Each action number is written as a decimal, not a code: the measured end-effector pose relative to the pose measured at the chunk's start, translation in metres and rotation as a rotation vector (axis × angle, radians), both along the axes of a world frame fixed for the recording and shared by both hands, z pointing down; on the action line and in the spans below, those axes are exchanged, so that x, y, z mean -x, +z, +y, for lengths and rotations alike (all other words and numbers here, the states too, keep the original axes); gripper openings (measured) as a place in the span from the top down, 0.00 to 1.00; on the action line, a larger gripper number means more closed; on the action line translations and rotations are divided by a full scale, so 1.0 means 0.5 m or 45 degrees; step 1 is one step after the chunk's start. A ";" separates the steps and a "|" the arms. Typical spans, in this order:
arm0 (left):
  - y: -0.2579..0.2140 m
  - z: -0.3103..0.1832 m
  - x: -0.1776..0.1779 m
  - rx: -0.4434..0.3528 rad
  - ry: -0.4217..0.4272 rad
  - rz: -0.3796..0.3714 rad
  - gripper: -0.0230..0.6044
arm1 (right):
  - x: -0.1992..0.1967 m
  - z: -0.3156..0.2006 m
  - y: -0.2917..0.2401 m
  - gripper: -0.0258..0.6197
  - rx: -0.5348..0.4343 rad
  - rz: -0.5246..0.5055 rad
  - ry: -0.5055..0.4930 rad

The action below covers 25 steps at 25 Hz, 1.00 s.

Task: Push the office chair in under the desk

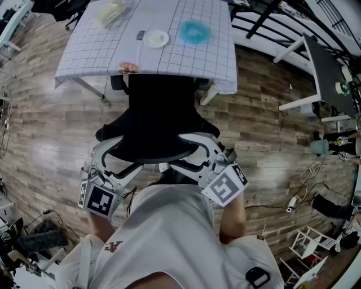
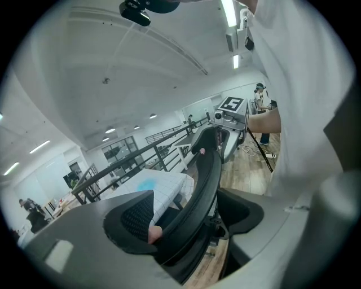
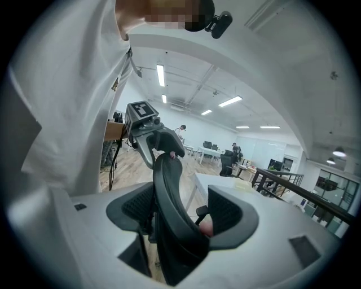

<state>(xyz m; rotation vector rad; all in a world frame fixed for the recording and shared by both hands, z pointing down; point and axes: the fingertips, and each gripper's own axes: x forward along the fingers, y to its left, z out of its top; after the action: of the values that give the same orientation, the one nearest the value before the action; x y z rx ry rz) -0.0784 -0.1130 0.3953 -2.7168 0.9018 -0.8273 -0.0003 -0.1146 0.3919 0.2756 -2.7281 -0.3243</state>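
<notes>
A black office chair (image 1: pixel 161 127) stands in front of the desk (image 1: pixel 186 65), which is covered with a white grid cloth. The front of the chair's seat is under the desk's edge. My left gripper (image 1: pixel 119 161) holds the left end of the backrest's top rim, and my right gripper (image 1: pixel 198 153) holds the right end. In the left gripper view the backrest (image 2: pixel 204 180) runs between the jaws of the left gripper (image 2: pixel 186 217). The right gripper view shows the backrest (image 3: pixel 169 197) clamped in the right gripper (image 3: pixel 180 217).
On the desk lie a white plate (image 1: pixel 156 38), a blue ring (image 1: pixel 195 31) and a pale box (image 1: pixel 110 12). A dark desk (image 1: pixel 324 73) stands at the right, with cables and a power strip (image 1: pixel 293 202) on the wooden floor. More gear sits at the lower left.
</notes>
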 end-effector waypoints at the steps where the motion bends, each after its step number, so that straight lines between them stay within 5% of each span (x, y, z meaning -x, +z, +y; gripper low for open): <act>1: 0.000 -0.004 -0.004 0.004 -0.003 0.001 0.40 | -0.003 -0.004 -0.001 0.48 0.002 0.002 -0.004; 25: -0.008 -0.127 -0.040 0.003 -0.087 -0.010 0.39 | -0.043 -0.127 -0.004 0.48 -0.031 -0.009 -0.068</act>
<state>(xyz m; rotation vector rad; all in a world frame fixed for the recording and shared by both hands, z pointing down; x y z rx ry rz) -0.0584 -0.1763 0.3913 -2.6965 0.9976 -0.8518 0.0211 -0.1782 0.3899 0.2110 -2.7436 -0.3719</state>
